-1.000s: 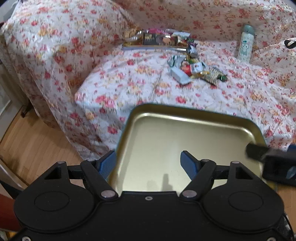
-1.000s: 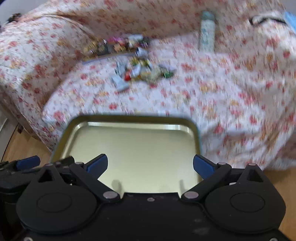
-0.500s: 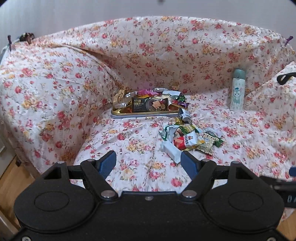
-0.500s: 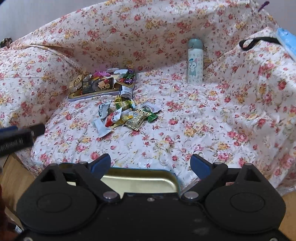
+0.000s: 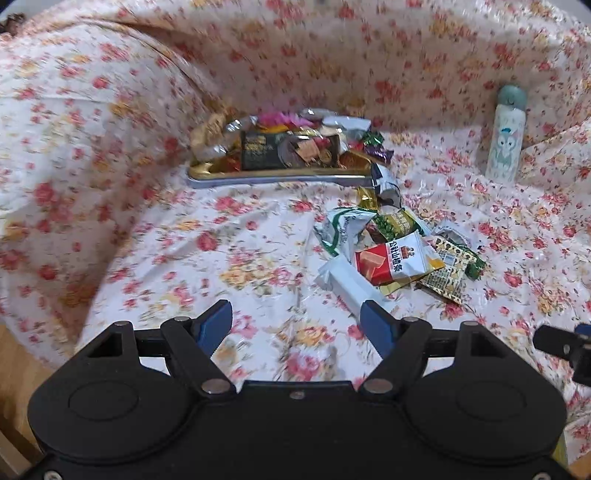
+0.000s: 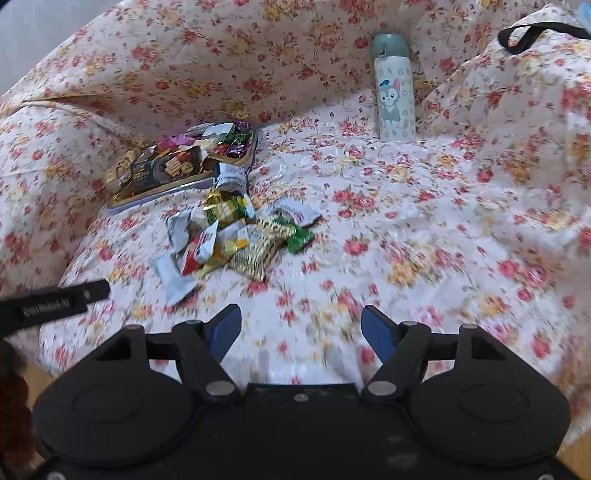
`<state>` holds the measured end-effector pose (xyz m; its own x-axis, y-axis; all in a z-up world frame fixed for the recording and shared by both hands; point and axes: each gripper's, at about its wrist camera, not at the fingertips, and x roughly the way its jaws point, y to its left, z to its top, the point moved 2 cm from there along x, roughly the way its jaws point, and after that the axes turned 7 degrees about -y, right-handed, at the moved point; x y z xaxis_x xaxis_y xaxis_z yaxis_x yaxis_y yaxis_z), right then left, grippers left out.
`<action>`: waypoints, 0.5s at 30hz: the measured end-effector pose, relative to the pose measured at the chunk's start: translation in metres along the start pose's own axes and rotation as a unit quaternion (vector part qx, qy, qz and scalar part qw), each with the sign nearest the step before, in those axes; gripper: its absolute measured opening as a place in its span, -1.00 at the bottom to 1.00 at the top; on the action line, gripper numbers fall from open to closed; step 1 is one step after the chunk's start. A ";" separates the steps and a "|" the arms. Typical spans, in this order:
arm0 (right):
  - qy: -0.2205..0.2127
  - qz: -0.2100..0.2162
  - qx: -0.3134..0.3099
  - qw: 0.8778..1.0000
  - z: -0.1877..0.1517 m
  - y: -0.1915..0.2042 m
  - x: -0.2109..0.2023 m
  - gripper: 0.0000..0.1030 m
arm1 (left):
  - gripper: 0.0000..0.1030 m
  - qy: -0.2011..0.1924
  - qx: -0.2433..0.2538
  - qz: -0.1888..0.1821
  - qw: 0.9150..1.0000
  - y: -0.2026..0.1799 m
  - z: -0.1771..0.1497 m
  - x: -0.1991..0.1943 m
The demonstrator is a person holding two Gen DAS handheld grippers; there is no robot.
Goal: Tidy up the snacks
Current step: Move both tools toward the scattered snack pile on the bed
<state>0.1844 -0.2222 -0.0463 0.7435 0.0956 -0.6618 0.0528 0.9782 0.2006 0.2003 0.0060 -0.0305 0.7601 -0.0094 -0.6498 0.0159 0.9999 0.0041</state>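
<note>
Both grippers, left point(image 5: 297, 325) and right point(image 6: 301, 328), hover spread and empty; next, pinch a loose snack point(image 5: 397, 258) for the tray point(image 5: 280, 179).

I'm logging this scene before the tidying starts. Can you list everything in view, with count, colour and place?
Snack tray: one, gold inside with a silver rim, at the back left of the sofa seat, piled with mixed wrappers.
Loose snack packets: one heap, count unclear; white, red, green and yellow, on the seat in front of the tray's right end.
Bottle: one, white with a grey-green cap and a cartoon print, upright at the back right.
Floral cover: one, white with red and yellow flowers, draped over the sofa.
Black strap: one, far right.
Left claw: black, blue pads, open, empty.
Right claw: the same, open, empty.
</note>
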 end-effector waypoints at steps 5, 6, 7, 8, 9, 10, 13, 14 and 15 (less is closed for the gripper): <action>0.003 0.004 0.001 1.000 0.027 0.009 0.041 0.40 | 0.49 0.015 0.014 -0.015 1.000 -0.007 0.016 0.036; 0.003 0.004 0.000 1.000 0.032 0.012 0.049 0.40 | 0.49 0.016 0.015 -0.019 1.000 -0.008 0.020 0.042; 0.003 0.004 -0.001 1.000 0.037 0.014 0.058 0.40 | 0.49 0.018 0.017 -0.022 0.999 -0.009 0.025 0.048; 0.004 0.005 -0.002 1.000 0.042 0.017 0.067 0.40 | 0.49 0.020 0.020 -0.024 0.999 -0.010 0.029 0.055; 0.006 0.004 -0.003 1.000 0.046 0.019 0.076 0.40 | 0.49 0.022 0.023 -0.026 0.999 -0.010 0.033 0.061; 0.008 0.002 -0.003 1.000 0.050 0.021 0.085 0.40 | 0.49 0.023 0.025 -0.028 0.999 -0.011 0.037 0.068; 0.020 0.002 0.001 1.000 0.059 0.027 0.113 0.40 | 0.49 0.033 0.028 -0.037 0.998 -0.013 0.046 0.088; 0.024 0.000 0.002 1.000 0.061 0.028 0.121 0.40 | 0.49 0.038 0.028 -0.039 0.998 -0.014 0.047 0.094; 0.026 -0.002 0.002 1.000 0.063 0.030 0.129 0.40 | 0.49 0.040 0.028 -0.040 0.998 -0.015 0.048 0.099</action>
<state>0.3240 -0.1924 -0.0802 0.7071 0.1022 -0.6997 0.0577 0.9779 0.2012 0.3070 -0.0109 -0.0582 0.7003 -0.0857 -0.7086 0.1127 0.9936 -0.0088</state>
